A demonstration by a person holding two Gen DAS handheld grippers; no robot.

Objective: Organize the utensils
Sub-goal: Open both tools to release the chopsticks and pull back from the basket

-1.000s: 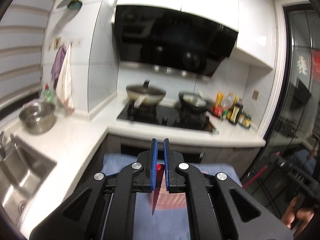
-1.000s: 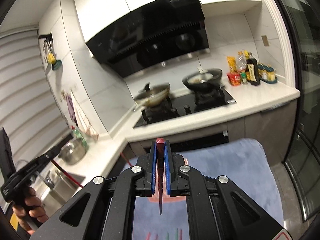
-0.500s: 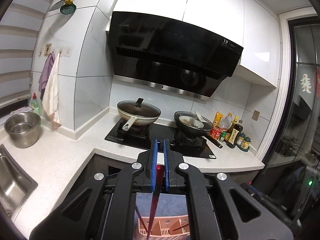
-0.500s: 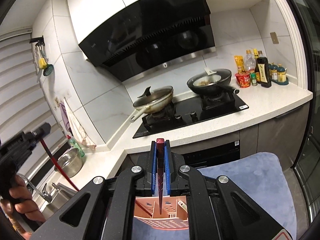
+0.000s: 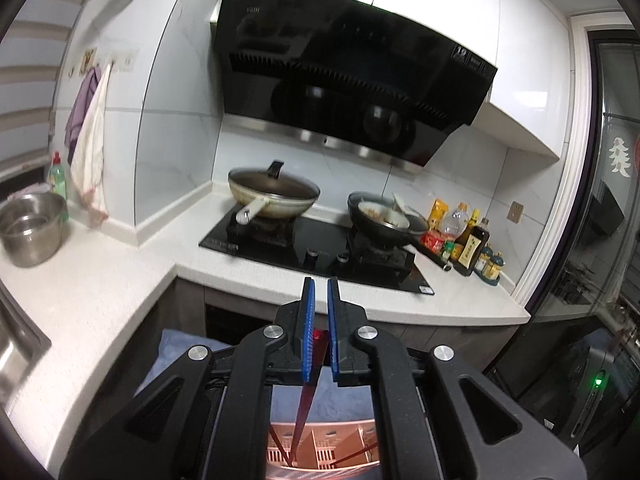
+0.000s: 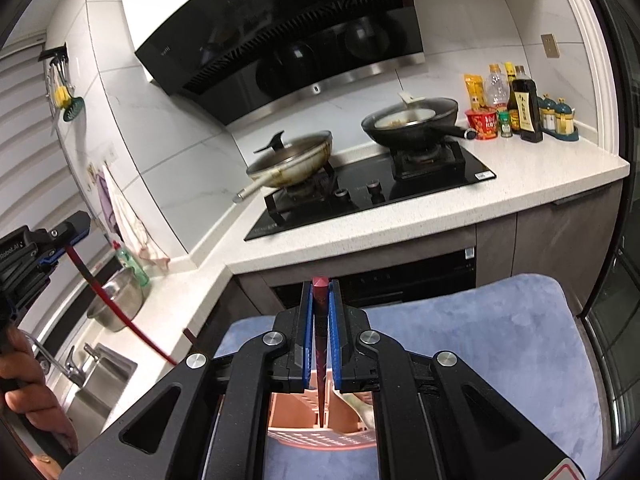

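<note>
— White kitchen surface [image 5: 100, 280] wraps the corner, with two pans on the black hob [image 6: 372, 192] under the hood. Where are the utensils?

— Each claw grips a dark red chopstick. Left claw [image 5: 321, 312] is clamped on one [image 5: 306, 404] whose tip hangs into the pink slotted holder [image 5: 320, 448] below.

— And the right?

— Right claw [image 6: 321, 312] pinches its chopstick [image 6: 321, 344] upright, tip inside the same holder [image 6: 320, 428], which sits on a blue cloth [image 6: 480, 340].

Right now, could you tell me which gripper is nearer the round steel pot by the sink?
Left. The left gripper hangs toward the round steel pot; the right gripper is farther off, above the blue mat.
</note>
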